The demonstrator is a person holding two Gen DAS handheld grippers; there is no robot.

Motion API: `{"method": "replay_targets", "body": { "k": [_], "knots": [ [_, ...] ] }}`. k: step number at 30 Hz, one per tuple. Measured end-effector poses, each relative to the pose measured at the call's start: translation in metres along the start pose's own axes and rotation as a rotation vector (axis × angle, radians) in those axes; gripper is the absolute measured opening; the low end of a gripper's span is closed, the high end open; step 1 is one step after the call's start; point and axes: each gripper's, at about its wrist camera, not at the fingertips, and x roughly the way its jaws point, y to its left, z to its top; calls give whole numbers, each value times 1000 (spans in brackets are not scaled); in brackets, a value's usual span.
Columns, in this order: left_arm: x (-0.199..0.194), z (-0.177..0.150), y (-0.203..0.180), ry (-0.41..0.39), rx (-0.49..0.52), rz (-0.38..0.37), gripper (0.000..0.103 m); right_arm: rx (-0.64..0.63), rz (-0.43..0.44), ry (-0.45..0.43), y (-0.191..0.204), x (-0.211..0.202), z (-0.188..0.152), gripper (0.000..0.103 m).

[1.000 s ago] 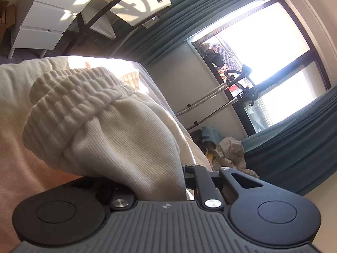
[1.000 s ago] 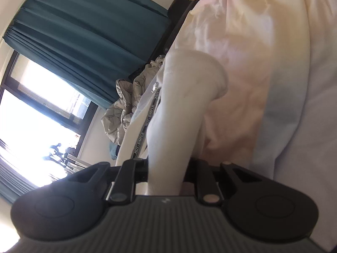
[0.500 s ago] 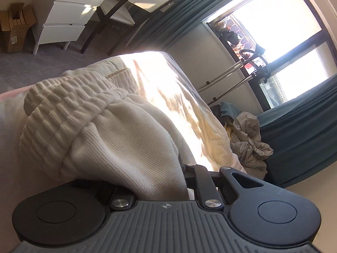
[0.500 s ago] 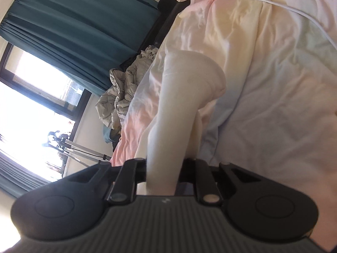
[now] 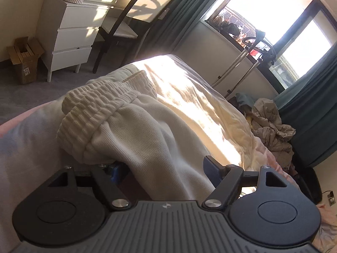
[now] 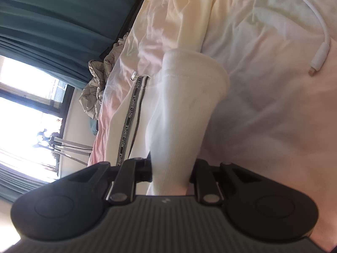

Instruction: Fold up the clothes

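White drawers (image 5: 69, 42), cardboard box (image 5: 24, 61), teal curtains (image 6: 59, 25), charging cable (image 6: 320, 48).

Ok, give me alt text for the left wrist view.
The left gripper, its jaws opening, has white ribbed trousers lying loose between them on a sunlit bed. White drawers and a window stand behind.
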Motion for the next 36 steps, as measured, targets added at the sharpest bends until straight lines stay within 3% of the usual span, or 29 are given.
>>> {"method": "replay_targets", "body": {
  "k": [5, 10, 13, 21, 24, 28, 36],
  "knots": [
    [-25, -8, -34, -42, 119, 49, 86, -4, 10, 7, -6, 3, 1, 19],
    [-29, -27, -94, -108, 273, 26, 86, 6, 35, 8, -5, 1, 3, 19],
    [-21, -47, -136, -128, 360, -21, 87, 12, 44, 10, -6, 1, 4, 19],
    [24, -119, -225, -50, 538, -152, 87, -3, 59, 2, -5, 3, 4, 19],
    [40, -144, -242, -68, 624, -155, 87, -7, 58, -5, -3, 5, 3, 19],
    [64, -166, -242, -38, 631, -168, 87, -68, 48, -15, 3, 7, 2, 19],
    [93, -179, -224, 11, 676, -155, 87, -137, 15, -59, 17, 9, -4, 19]
  ]
}}
